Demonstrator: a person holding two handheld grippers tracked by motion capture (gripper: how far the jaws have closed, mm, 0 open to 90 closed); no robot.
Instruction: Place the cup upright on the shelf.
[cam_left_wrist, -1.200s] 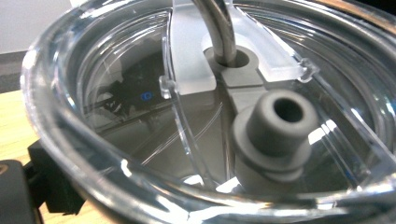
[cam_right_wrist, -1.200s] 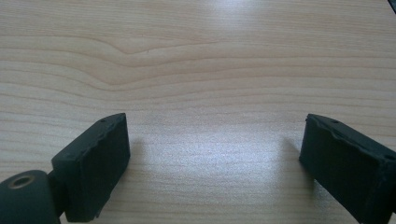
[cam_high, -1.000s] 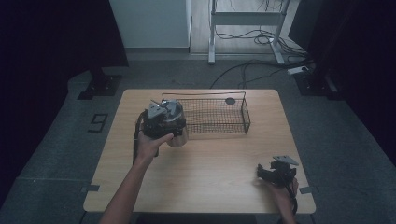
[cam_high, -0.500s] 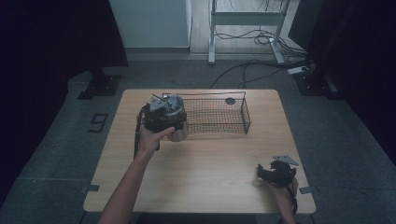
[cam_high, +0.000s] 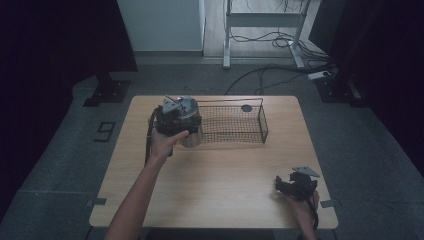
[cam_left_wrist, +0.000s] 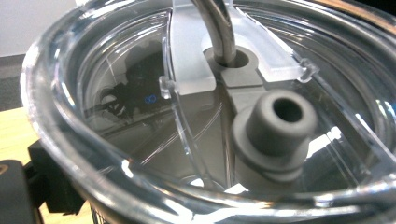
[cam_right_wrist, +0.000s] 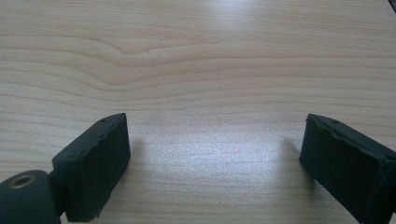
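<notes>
The left gripper (cam_high: 176, 116) has carried the lidded cup (cam_high: 189, 122) further toward the wire basket (cam_high: 235, 122); now touching its end.

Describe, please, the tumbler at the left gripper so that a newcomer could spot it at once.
Start at the wooden table and find the black wire basket along its far edge. At the basket's left end, the left gripper is at a metal tumbler. Unlike the open mesh basket, it is solid and shiny, with a clear lid and a grey stopper.

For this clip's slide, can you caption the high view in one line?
Left gripper holds a clear-lidded tumbler beside the wire basket; right gripper rests open near the table corner.
</notes>
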